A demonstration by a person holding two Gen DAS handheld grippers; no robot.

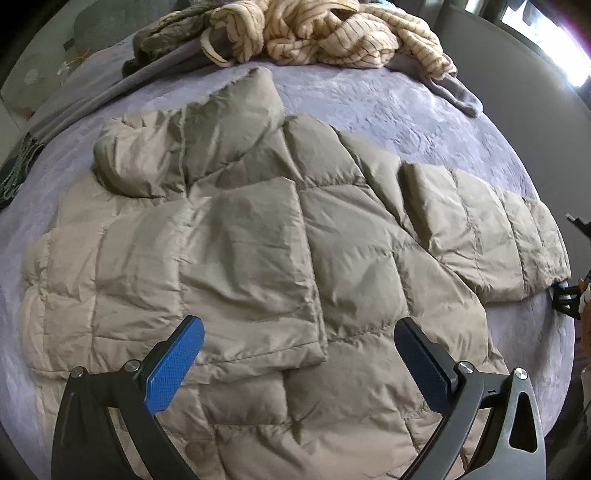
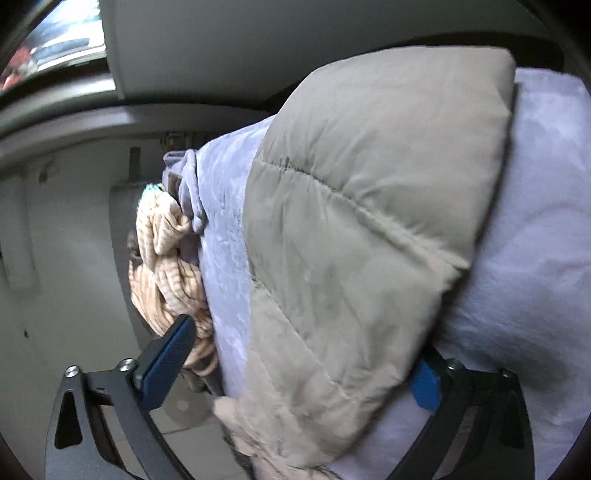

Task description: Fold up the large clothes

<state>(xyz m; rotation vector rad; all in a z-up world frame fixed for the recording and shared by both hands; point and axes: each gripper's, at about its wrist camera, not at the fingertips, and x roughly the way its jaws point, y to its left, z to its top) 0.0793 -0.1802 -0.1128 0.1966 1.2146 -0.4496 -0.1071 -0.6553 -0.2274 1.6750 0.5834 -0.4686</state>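
Lavender bedspread covers the bed; beige puffer jacket lies spread flat on it, one sleeve folded across the body, other sleeve stretched out to the right. Striped cream garment heaped at the far edge. Left gripper hovers released over the jacket hem. Right gripper spread wide around the sleeve cuff, not clamped.
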